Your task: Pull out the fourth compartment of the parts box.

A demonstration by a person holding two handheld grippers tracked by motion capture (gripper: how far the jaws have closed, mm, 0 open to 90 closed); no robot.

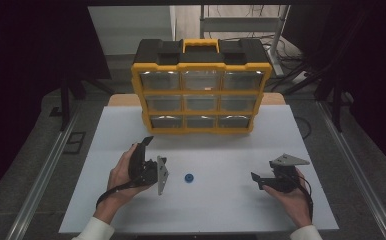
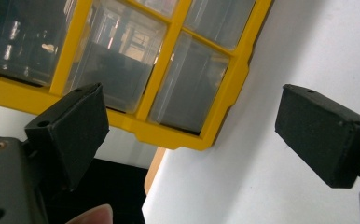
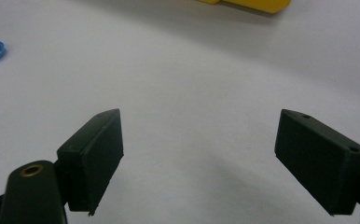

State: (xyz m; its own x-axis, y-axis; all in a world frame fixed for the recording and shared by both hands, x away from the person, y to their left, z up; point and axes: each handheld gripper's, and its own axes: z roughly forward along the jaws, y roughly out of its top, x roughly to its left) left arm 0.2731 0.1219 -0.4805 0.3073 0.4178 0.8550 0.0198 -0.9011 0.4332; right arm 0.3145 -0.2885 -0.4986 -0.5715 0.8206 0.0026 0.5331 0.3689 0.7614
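Fig. – Blue disc (image 1: 189, 178) on white table (image 1: 221, 210), between two grippers, nearer left one, well apart from yellow drawer cabinet (image 1: 201, 85). Disc: small, flat, round, darker centre (hole or hub, cannot tell). Judged light, rigid, prob. smooth plastic; low profile, may slide on table. Best hold: pinch across rim, jaws low. L gripper (image 1: 148, 157): jaws spread, empty, aimed at cabinet. R gripper (image 1: 257, 178): jaws spread, empty, above bare table.
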